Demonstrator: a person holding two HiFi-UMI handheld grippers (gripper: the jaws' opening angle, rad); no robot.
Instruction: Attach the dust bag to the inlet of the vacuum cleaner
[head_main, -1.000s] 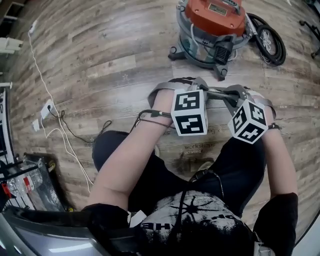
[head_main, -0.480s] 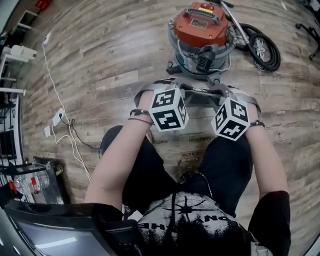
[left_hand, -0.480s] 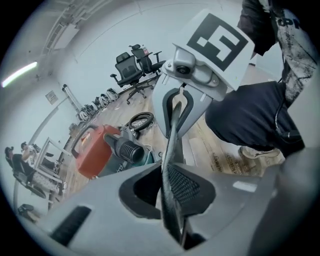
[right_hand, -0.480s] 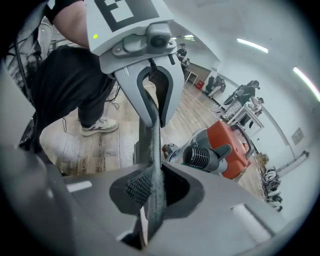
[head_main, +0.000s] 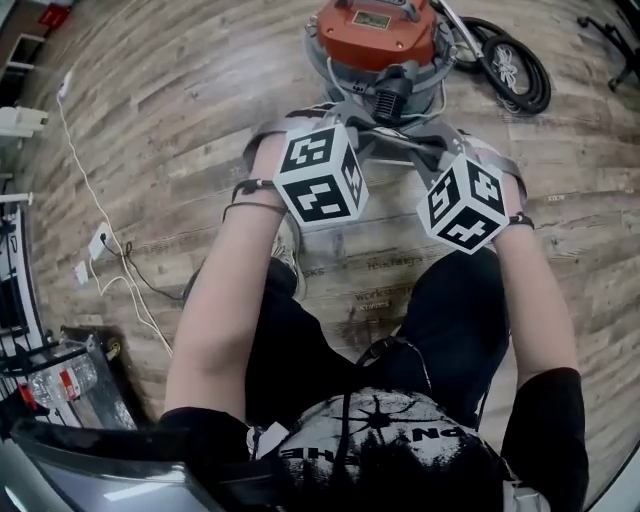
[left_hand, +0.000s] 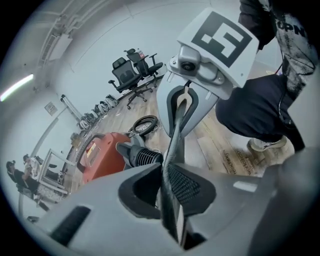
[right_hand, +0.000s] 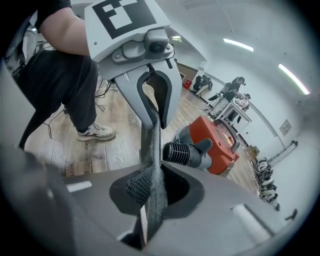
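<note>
The vacuum cleaner (head_main: 372, 30) has an orange lid and a steel drum. Its black ribbed inlet (head_main: 388, 97) faces me. The dust bag (head_main: 398, 150), a flat grey sheet seen edge-on, is stretched between both grippers just in front of the inlet. My left gripper (left_hand: 171, 196) pinches one end of the dust bag (left_hand: 176, 150); its jaws have just been opening a little with the bag still between the pads. My right gripper (right_hand: 150, 200) is shut on the other end of the dust bag (right_hand: 153, 165). The inlet (right_hand: 181, 152) lies just past the bag, and the inlet (left_hand: 144, 156) shows beside it.
A coiled black hose (head_main: 512, 62) lies right of the vacuum on the wooden floor. A white cable and power strip (head_main: 92, 250) run along the left. Office chairs (left_hand: 135, 67) and other people (right_hand: 235, 92) are far off. My legs and a shoe (right_hand: 95, 132) are below the grippers.
Both grippers have carried the bag forward and upward toward the vacuum. The inlet, well ahead of the bag a second ago, now sits just beyond it.
</note>
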